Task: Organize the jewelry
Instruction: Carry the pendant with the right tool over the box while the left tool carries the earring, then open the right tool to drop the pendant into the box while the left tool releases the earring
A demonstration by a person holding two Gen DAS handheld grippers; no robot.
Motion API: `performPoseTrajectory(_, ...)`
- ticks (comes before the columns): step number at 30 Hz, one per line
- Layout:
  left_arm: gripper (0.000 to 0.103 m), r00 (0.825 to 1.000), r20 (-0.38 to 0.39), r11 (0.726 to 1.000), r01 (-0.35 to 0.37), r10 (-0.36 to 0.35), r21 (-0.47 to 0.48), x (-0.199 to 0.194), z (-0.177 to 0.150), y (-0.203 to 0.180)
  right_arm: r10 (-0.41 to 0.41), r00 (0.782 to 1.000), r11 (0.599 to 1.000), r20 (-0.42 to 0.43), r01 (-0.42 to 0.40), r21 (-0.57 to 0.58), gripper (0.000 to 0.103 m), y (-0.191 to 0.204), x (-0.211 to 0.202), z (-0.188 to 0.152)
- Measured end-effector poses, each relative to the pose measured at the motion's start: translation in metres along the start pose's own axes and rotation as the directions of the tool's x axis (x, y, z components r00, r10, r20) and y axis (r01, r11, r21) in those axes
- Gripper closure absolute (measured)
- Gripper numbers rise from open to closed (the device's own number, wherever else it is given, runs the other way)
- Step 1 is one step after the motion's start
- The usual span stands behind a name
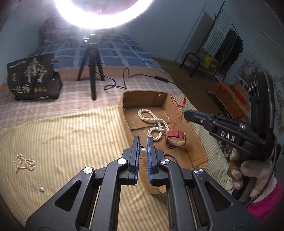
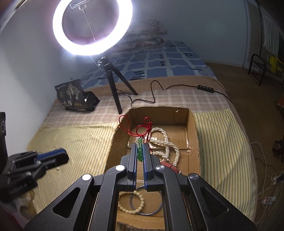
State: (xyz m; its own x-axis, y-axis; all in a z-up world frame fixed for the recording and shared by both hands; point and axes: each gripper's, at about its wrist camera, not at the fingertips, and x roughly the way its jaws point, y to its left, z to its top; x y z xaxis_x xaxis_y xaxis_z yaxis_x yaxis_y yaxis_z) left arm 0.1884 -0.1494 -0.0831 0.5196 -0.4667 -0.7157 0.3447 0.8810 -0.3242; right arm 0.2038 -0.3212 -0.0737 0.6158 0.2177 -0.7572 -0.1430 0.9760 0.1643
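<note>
Where lettering shows, right hand-held gripper (image 1: 186,113) (DAS)

My left wrist view looks steeply down along its own fingers at the near left rim of the cardboard box (image 1: 191,131), close in, facing the ring light (image 1: 104,14). My right wrist view sits directly over the box (image 2: 194,131), same heading. Both share the box, the striped cloth (image 1: 62,142), tripod and bed.
</note>
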Motion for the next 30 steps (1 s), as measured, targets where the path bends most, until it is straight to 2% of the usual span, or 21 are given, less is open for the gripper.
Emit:
performPoseTrajectory(11,0.097,0.999,-0.033,0.999,0.006,-0.004,0.053,0.021,-0.009,-0.028,-0.003,1.000,0.999,-0.020,0.004,0.052,0.099,-0.018,0.009,0.001)
performPoseTrajectory(24,0.097,1.000,-0.012,0.996,-0.006,0.007,0.085,0.022,-0.010,-0.035,-0.006,1.000,0.999,-0.030,0.007,0.047,0.099,-0.016,0.013,0.001)
performPoseTrajectory(26,0.078,1.000,-0.015,0.996,-0.002,0.003,0.089,0.022,-0.010,-0.035,-0.020,0.999,0.999,-0.032,0.021,0.045,0.096,-0.016,0.012,0.001)
performPoseTrajectory(27,0.059,1.000,-0.009,0.996,-0.001,0.002,0.090,0.021,-0.010,-0.036,-0.026,0.999,0.999,-0.032,0.027,0.044,0.092,-0.016,0.012,0.001)
performPoseTrajectory(28,0.049,1.000,-0.002,0.996,-0.006,0.006,0.091,0.020,-0.011,-0.037,-0.031,0.999,0.999,-0.031,0.032,0.044,0.078,-0.017,0.012,0.001)
performPoseTrajectory(29,0.048,1.000,0.008,0.996,-0.012,0.012,0.094,0.019,-0.011,-0.037,-0.037,0.999,0.998,-0.029,0.038,0.045,0.059,-0.016,0.011,0.001)
performPoseTrajectory(30,0.046,1.000,0.015,0.995,-0.018,0.017,0.098,0.017,-0.010,-0.038,-0.044,0.999,0.998,-0.024,0.045,0.047,0.051,-0.017,0.010,0.000)
